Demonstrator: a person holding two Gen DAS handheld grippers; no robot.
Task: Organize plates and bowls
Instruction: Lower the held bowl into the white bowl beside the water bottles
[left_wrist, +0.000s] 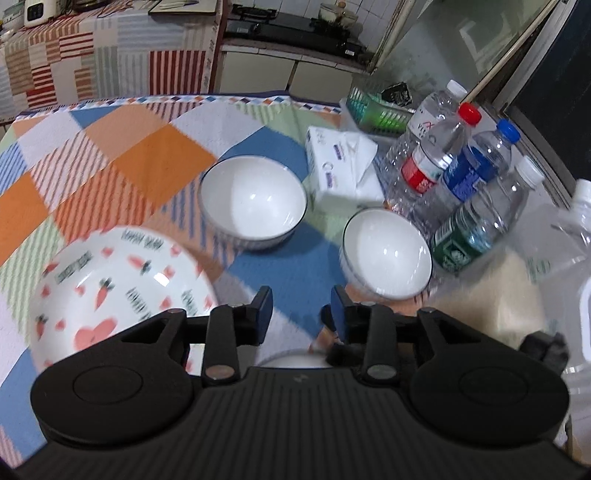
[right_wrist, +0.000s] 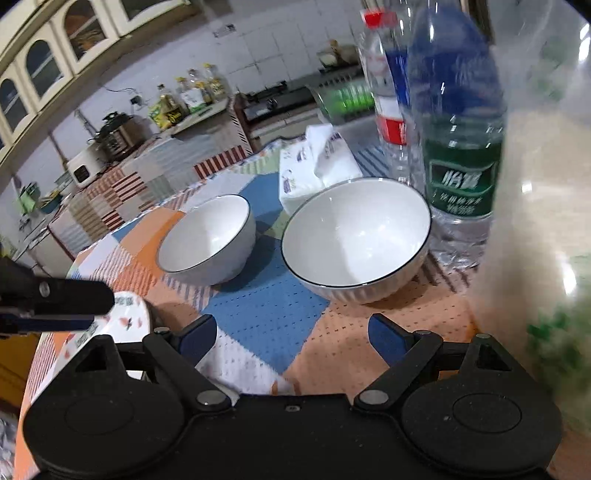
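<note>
Two white bowls with dark rims stand on the patchwork tablecloth: a far bowl (left_wrist: 255, 201) (right_wrist: 207, 240) and a near bowl (left_wrist: 386, 254) (right_wrist: 356, 238) by the bottles. A carrot-patterned plate (left_wrist: 114, 291) lies at the left, its edge showing in the right wrist view (right_wrist: 125, 321). My left gripper (left_wrist: 301, 310) is open and empty above the cloth, between the plate and the near bowl. My right gripper (right_wrist: 291, 336) is open wide and empty, just short of the near bowl. The left gripper's arm shows at the left of the right wrist view (right_wrist: 55, 299).
Several water bottles (left_wrist: 461, 177) (right_wrist: 458, 147) stand right of the bowls, with a large clear jug (left_wrist: 576, 266) (right_wrist: 543, 221) nearest. A tissue pack (left_wrist: 340, 166) (right_wrist: 317, 166) lies behind the bowls. A green basket (left_wrist: 376, 109) sits at the back.
</note>
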